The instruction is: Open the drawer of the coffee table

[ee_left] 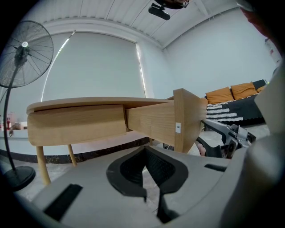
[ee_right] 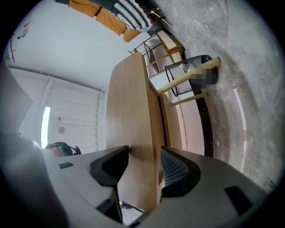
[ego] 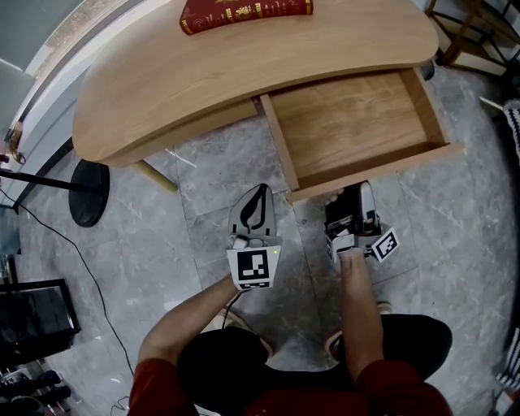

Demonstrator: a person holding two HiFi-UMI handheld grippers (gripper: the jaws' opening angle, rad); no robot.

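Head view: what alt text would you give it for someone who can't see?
Seen from above, a curved pale wooden coffee table has its empty wooden drawer pulled out toward a person. Their right claw reaches the drawer's front panel while the left claw, shut and empty, hovers beside it over grey floor; a dark red book lies on the tabletop.

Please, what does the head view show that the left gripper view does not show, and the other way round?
Only the head view: the red book lying on the coffee table, and the empty inside of the open drawer.

Only the left gripper view: the fan's head, the orange cushions and a black device on the ceiling.

Both: the table, the pulled-out drawer, and the right gripper at the drawer's front panel.
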